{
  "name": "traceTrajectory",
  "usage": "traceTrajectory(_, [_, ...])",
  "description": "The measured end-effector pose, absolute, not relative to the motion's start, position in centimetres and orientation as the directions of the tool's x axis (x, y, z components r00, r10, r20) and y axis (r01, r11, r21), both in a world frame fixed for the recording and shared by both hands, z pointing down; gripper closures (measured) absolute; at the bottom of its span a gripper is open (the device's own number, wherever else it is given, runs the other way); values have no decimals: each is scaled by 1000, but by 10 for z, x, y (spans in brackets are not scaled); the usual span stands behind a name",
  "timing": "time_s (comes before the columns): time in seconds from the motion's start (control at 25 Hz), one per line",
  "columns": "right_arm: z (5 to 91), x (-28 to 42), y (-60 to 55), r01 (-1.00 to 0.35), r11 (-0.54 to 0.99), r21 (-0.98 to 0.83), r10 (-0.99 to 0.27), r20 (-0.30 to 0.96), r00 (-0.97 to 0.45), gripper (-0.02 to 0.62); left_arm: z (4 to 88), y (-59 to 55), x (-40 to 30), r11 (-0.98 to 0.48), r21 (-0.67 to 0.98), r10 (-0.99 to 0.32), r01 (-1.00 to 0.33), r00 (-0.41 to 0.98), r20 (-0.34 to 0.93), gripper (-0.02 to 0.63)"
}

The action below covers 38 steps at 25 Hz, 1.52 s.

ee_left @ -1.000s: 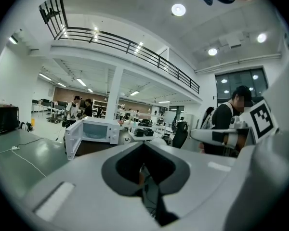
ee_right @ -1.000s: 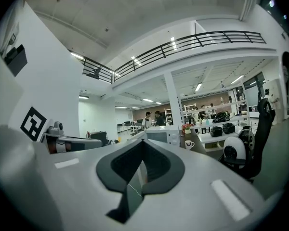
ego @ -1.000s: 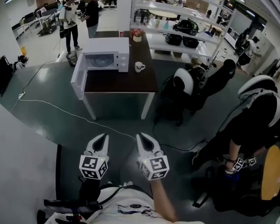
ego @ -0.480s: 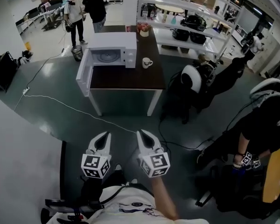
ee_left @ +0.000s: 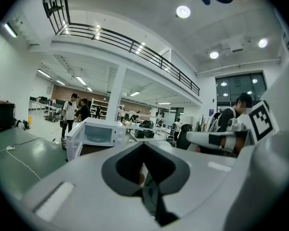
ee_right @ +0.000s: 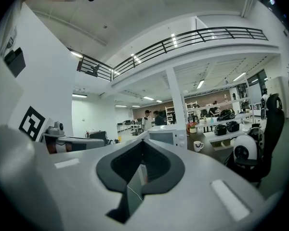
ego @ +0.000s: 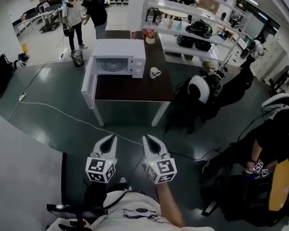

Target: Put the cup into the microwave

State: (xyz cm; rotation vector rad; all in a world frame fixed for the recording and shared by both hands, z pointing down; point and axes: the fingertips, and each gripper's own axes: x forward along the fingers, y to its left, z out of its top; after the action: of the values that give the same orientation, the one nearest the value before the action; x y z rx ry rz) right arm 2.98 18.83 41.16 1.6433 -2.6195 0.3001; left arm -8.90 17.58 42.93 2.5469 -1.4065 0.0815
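— So, what changes?
— I'm nearer the microwave (ego: 116, 61) than a second ago. The cup (ego: 155, 72) stands just right of it, untouched. My left gripper (ego: 111, 138) and right gripper (ego: 147, 139) are pressed together, empty.

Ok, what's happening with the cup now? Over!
Left tool and right tool both shut, empty. Cup on the table, right of the microwave; its door open. Only a white cable lies between.

The head view looks steeply down, well back from the table (ego: 135, 88). Both gripper views face level along their jaws. All three share the microwave (ego: 118, 49).
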Motion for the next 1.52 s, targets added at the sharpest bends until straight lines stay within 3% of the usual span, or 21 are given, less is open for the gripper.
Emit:
traceTrajectory(0.76, [428, 17, 138, -918, 369, -146, -892, 220, -394, 594, 447, 125, -107, -523, 243, -797, -817, 570, 202, 607])
traceTrajectory(1.52, [412, 67, 15, -881, 437, -182, -876, 137, -463, 594, 429, 15, -60, -464, 177, -853, -868, 492, 176, 607])
